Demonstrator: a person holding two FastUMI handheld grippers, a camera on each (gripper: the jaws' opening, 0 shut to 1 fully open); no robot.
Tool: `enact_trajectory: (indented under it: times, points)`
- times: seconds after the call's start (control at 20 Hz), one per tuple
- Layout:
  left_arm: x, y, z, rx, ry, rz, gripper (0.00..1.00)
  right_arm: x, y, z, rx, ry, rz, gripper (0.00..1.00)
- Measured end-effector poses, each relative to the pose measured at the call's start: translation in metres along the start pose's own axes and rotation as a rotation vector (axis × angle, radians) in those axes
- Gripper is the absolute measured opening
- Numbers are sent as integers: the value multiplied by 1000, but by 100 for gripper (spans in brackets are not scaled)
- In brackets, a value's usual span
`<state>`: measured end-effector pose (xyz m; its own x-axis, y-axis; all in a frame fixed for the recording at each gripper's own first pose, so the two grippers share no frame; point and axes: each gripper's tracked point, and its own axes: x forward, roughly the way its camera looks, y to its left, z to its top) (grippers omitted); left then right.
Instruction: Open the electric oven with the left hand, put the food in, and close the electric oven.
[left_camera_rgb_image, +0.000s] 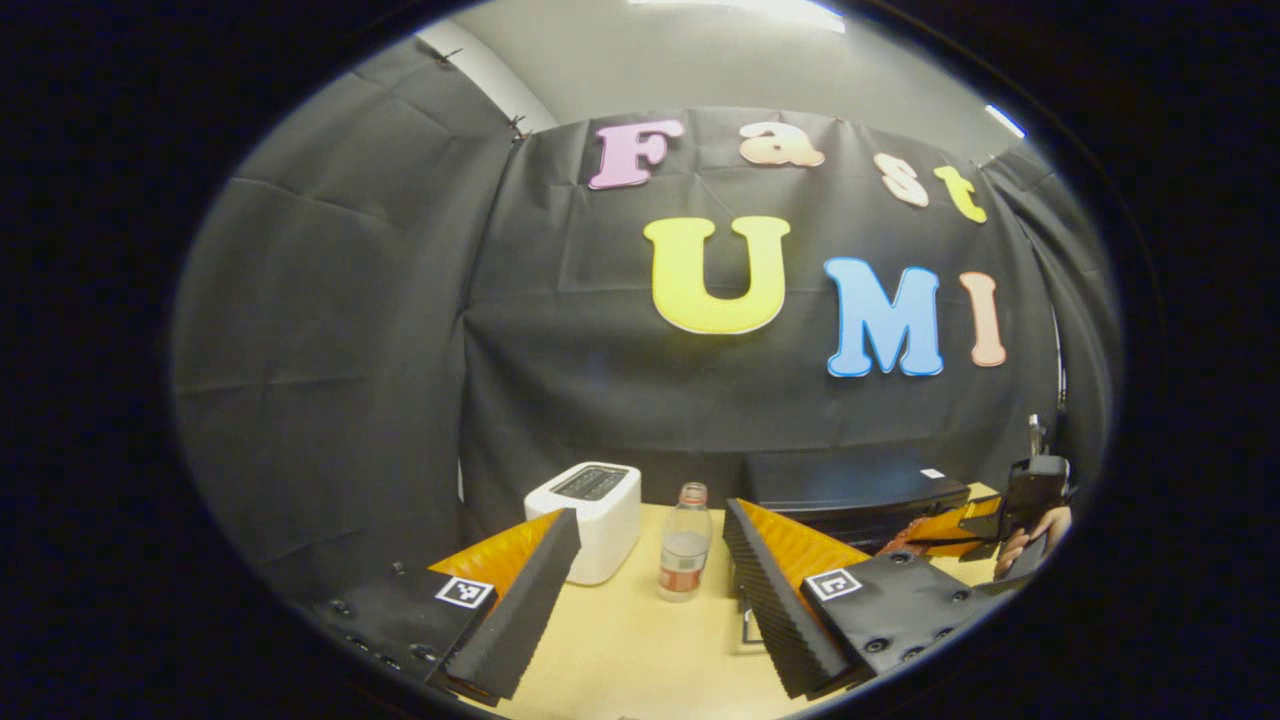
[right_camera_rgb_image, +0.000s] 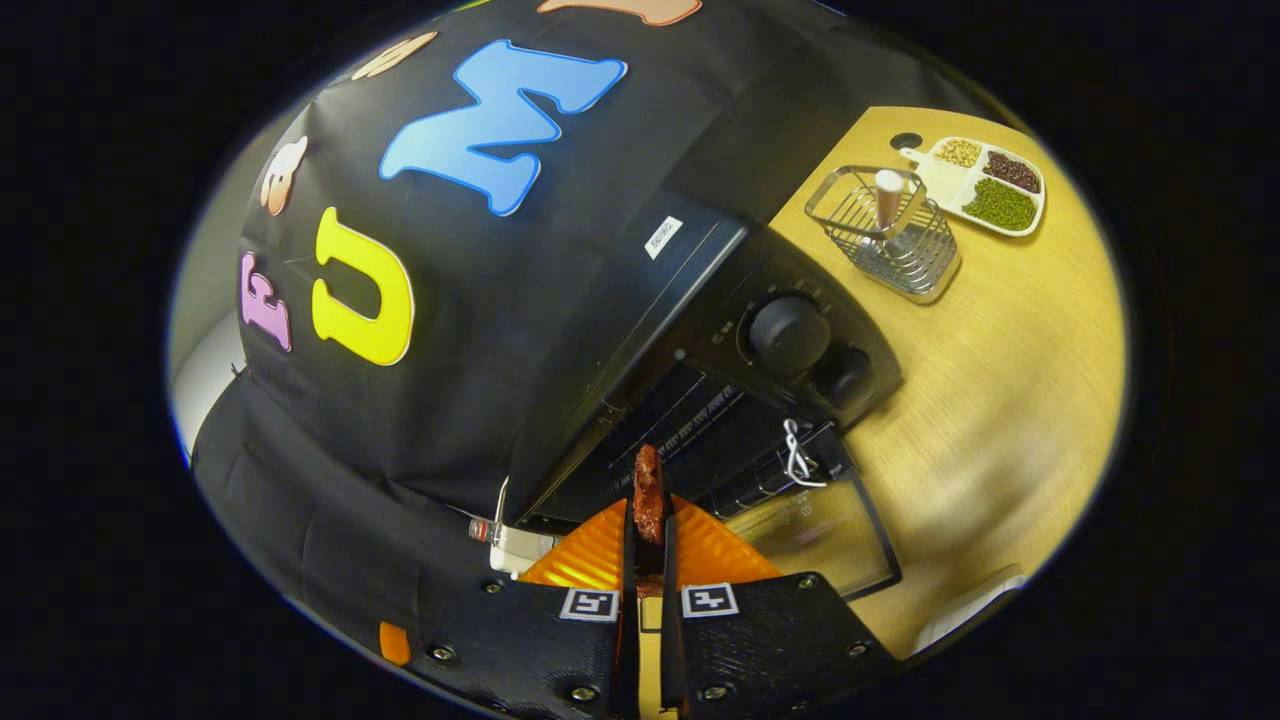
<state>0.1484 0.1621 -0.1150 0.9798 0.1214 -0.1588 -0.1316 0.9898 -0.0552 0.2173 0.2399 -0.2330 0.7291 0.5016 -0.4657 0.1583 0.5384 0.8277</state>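
The black electric oven (right_camera_rgb_image: 700, 300) stands on the wooden table with its glass door (right_camera_rgb_image: 810, 535) folded down and open, its wire rack (right_camera_rgb_image: 690, 430) showing inside. My right gripper (right_camera_rgb_image: 648, 505) is shut on a reddish-brown piece of food (right_camera_rgb_image: 648, 478), held on edge just in front of the oven's mouth, above the door. My left gripper (left_camera_rgb_image: 650, 515) is open and holds nothing, hovering over the table left of the oven (left_camera_rgb_image: 850, 490). The right gripper (left_camera_rgb_image: 1030, 495) and the hand (left_camera_rgb_image: 1045, 530) holding it appear at the far right of the left gripper view.
A white toaster (left_camera_rgb_image: 590, 515) and a clear bottle (left_camera_rgb_image: 685, 550) stand beyond my left fingers. Right of the oven are a wire basket (right_camera_rgb_image: 885, 235) and a divided tray of beans (right_camera_rgb_image: 985, 185). Two knobs (right_camera_rgb_image: 790, 335) sit on the oven front; a white cord (right_camera_rgb_image: 795, 450) hangs at the door.
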Motion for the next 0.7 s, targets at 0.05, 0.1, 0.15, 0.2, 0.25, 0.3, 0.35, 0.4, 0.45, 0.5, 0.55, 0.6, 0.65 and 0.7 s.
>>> enact_trajectory:
  times: [0.05, 0.1, 0.15, 0.2, 0.25, 0.3, 0.35, 0.4, 0.45, 0.5, 0.55, 0.6, 0.65, 0.7]
  points:
    - [0, 5, -3, 5, 9, 8, 98, 7, 1, -1, 5, -2, 0, 9]
    - [0, 10, -3, 6, 14, 17, 98, 14, 1, -2, 10, -5, 0, 9]
    - [1, 14, -4, 2, 16, 22, 92, 21, 1, -2, 15, -11, 1, 9]
    - [1, 18, -4, -2, 21, 27, 92, 29, 3, -2, 14, -18, 3, 9]
    - [-1, 22, -5, -3, 25, 33, 92, 35, 2, -1, 9, -29, 2, 9]
    - [-2, 26, -5, 2, 28, 39, 98, 42, 2, 0, 4, -37, 2, 9]
    - [-2, 30, -5, 12, 29, 47, 98, 49, 2, 1, 5, -45, 7, 9]
    - [-2, 34, -3, 25, 27, 57, 100, 53, 3, 1, 13, -49, 13, 9]
    - [-3, 38, -2, 38, 26, 67, 98, 57, 3, 1, 23, -52, 19, 9]
    - [-5, 41, 1, 46, 23, 74, 100, 62, 4, 2, 26, -60, 25, 9]
    - [-8, 44, 2, 49, 22, 79, 100, 65, 4, 3, 25, -67, 32, 9]
    - [-10, 46, 3, 51, 24, 84, 98, 67, 4, 6, 26, -81, 37, 9]
    - [-12, 49, 2, 52, 26, 88, 98, 70, 4, 8, 29, -90, 38, 9]
    - [-12, 50, 1, 55, 29, 94, 96, 73, 2, 10, 32, -99, 32, 9]
